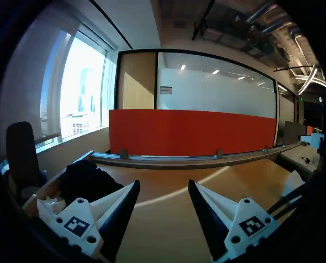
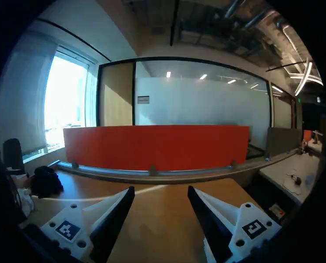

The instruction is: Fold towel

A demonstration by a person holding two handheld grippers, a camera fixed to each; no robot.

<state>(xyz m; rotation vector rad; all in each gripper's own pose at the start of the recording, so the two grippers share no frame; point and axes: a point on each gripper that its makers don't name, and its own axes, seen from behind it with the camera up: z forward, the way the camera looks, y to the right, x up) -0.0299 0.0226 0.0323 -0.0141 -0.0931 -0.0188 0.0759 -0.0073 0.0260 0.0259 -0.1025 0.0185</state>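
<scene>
The left gripper (image 1: 163,182) and right gripper (image 2: 161,189) hold their fingers apart, empty; a dark crumpled cloth (image 1: 87,179) sits heaped at lower left.

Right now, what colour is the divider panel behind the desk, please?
The divider panel is orange-red, best seen in the right gripper view.

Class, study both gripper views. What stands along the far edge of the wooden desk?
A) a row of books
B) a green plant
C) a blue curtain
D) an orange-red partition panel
D: an orange-red partition panel runs along the back of the wooden desk, below the glass wall.
</scene>
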